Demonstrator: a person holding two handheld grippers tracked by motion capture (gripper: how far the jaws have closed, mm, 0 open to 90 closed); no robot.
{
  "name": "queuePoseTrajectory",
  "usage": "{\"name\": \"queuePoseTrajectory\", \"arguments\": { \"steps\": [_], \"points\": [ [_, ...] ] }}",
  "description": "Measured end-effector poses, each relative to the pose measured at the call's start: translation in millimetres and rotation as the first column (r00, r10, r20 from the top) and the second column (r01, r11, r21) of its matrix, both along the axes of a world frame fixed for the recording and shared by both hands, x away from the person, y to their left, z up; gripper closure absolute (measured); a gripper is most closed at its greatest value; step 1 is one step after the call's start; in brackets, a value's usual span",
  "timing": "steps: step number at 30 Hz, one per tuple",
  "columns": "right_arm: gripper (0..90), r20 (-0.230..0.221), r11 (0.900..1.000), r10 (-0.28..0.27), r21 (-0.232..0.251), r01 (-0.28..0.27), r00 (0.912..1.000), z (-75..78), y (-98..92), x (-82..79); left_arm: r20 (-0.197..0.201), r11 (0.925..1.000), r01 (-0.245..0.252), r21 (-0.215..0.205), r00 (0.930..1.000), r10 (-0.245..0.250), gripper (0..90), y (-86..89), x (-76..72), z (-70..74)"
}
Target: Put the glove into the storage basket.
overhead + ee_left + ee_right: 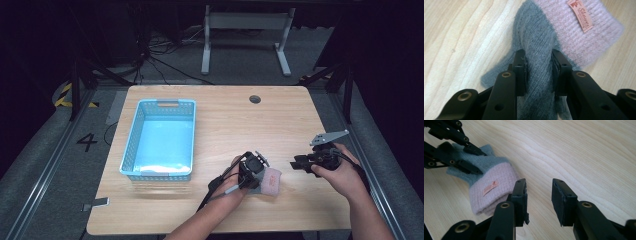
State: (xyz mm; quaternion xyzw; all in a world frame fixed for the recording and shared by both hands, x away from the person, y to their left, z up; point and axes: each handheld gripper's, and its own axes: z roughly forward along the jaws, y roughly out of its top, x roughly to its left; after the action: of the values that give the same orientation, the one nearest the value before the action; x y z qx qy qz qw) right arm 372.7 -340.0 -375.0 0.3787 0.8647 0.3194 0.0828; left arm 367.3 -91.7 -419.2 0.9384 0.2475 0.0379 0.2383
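We have the left gripper [537, 72] pinching the sock [536, 50] on the table [225, 120] — right gripper [539, 195] spread, idle. Next: lift, carry left into the basket [131, 145].

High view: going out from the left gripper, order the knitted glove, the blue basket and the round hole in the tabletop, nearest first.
From the left gripper:
1. Knitted glove: pinched in its jaws, near the table's front edge.
2. Blue basket: on the table's left half.
3. Round hole: by the far edge, farthest.
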Motion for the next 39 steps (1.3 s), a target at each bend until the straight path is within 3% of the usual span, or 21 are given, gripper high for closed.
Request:
{"name": "queuePoseTrajectory", "arguments": {
  "steps": [13,25,32,39],
  "points": [
    [64.5,0.005,1.0,0.026,0.012,-0.026,0.9996,3.7,8.7,15.1,0.034,0.9981,-0.046,-0.042,0.9983,0.047,69.8,41.2,4.5,48.6],
    [63.5,-0.008,0.999,0.053,0.009,-0.052,0.9986,0.5,17.6,22.2,0.054,0.9919,-0.089,-0.091,0.9941,0.094,69.7,82.7,11.7,77.9],
    [63.1,-0.018,0.998,0.056,0.0,-0.056,0.9983,-2.9,19.9,22.1,0.08,0.9859,-0.127,-0.109,0.9875,0.136,69.6,112.6,21.8,94.7],
    [63.0,-0.023,0.999,0.05,-0.004,-0.05,0.9985,-5.0,19.0,21.1,0.102,0.975,-0.179,-0.132,0.9758,0.193,69.6,147.3,36.7,112.3]
  ]
}}
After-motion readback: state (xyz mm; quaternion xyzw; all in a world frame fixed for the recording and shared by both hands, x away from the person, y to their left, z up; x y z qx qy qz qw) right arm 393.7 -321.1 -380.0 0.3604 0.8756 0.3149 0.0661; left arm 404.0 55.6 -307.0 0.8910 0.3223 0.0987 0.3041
